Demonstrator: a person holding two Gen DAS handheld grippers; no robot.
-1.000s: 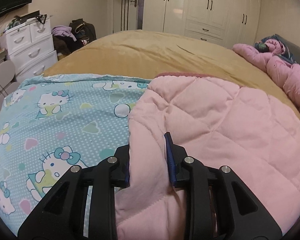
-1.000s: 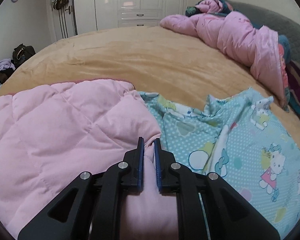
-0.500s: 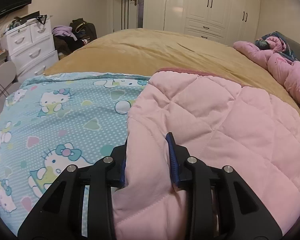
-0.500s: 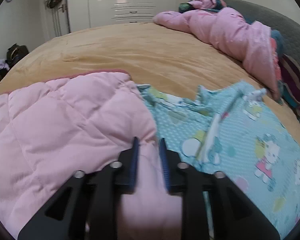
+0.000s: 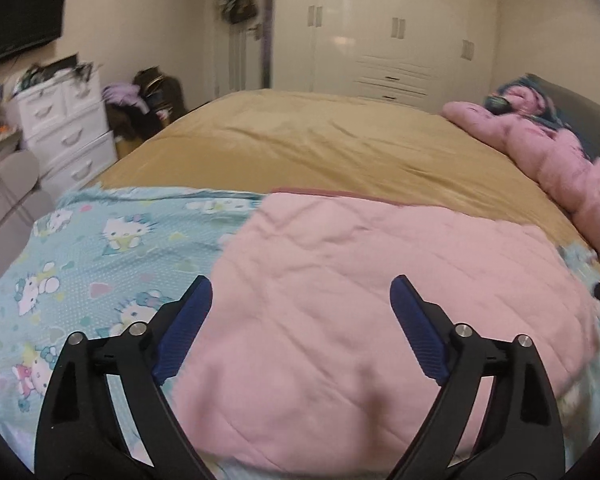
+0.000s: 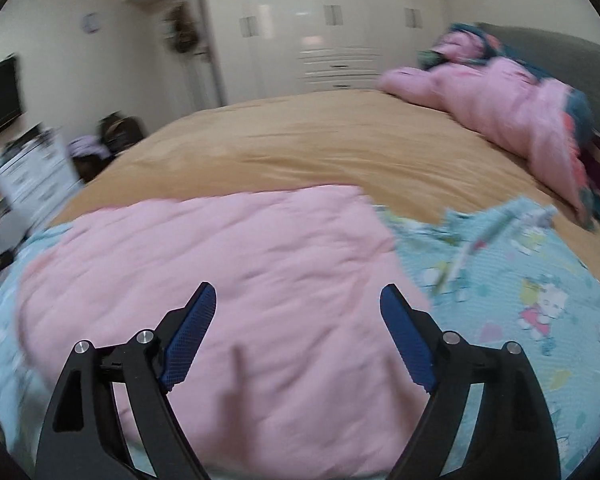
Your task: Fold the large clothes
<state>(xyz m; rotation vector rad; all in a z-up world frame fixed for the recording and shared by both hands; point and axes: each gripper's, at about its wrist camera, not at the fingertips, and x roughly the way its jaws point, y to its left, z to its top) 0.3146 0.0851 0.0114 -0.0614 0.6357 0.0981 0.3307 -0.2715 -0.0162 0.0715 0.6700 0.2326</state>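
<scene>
Left wrist view. My left tongs [image 5: 300, 300] stand spread wide, blue pads far apart, nothing between them. Below and ahead of them lies the pink quilted garment [image 5: 380, 300], spread fairly flat on the near part of the bed [image 5: 320, 152]. Its far hem shows a darker pink strip. Under it, and showing to its left, is the turquoise cartoon-cat fabric [image 5: 100, 256], lying flat; a small strip of the same print shows at the garment's right edge. The bed beyond carries a mustard-yellow cover. A rumpled pink quilt [image 5: 548, 160] lies along the bed's far right side against a grey headboard [image 5: 580, 112]. A white drawer unit [image 5: 64, 128] stands left of the bed, a dark screen [image 5: 16, 20] hangs on the wall above it, and white wardrobe doors [image 5: 400, 40] line the far wall. At the frame's right edge a small black part is visible; I cannot tell what it is.

Right wrist view, blurred. My right tongs [image 6: 298, 312] are likewise spread wide and empty, hanging above the pink quilted garment [image 6: 240, 280]. The turquoise cartoon-cat fabric [image 6: 520, 300] shows to its right, creased and bunched at its far edge, and a narrow band shows at the left. The rumpled pink quilt [image 6: 500, 108] lies far right.
</scene>
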